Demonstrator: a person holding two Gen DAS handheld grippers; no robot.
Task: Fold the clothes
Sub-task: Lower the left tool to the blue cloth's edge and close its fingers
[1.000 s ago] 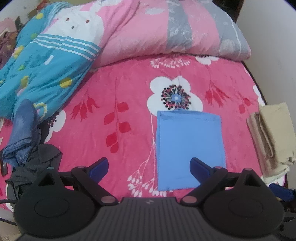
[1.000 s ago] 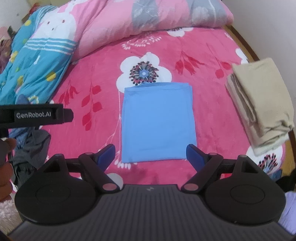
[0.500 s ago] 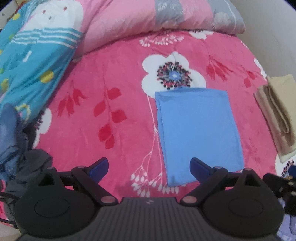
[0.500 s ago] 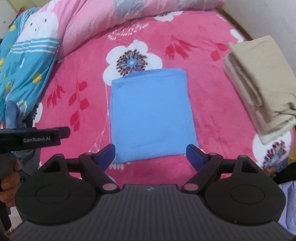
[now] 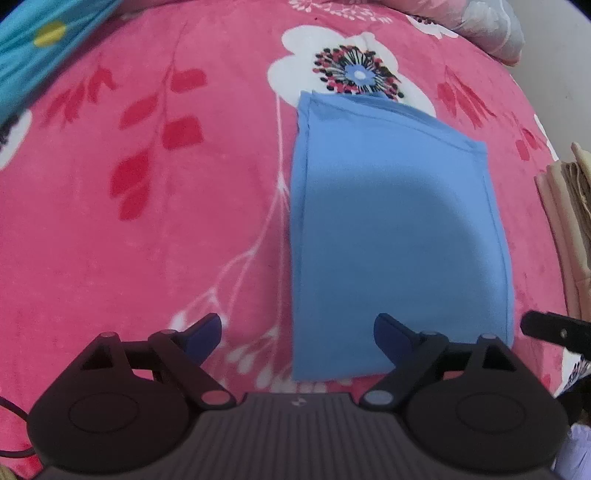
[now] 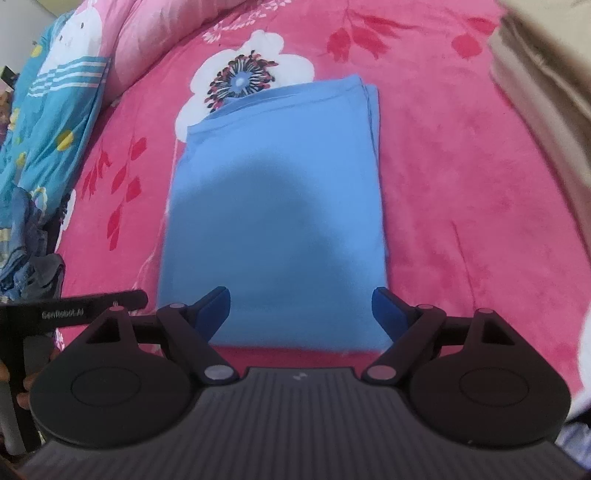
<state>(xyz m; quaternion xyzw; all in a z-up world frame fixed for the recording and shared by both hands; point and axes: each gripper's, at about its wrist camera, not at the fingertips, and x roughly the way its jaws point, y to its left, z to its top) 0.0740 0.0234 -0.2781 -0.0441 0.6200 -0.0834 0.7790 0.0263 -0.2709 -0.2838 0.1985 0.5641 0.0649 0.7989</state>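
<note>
Pink floral bedspread [image 5: 147, 221] under a folded blue garment [image 6: 273, 206]

Both tools hover at the garment's near edge; left gripper [image 5: 297, 334] spread wide, empty; right gripper [image 6: 301, 306] likewise; folded beige clothes [image 6: 546, 74] right of the garment.

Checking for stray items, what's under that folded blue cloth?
The blue cloth lies on the pink floral blanket, covering part of a white flower. Anything else beneath is hidden.

Bedding on the bed

The pink flowered bedspread [image 6: 461, 184] covers the bed. At its far left edge lies a pink quilt [image 6: 147, 33], and a blue patterned quilt [image 6: 51, 122] lies beside that one.
</note>
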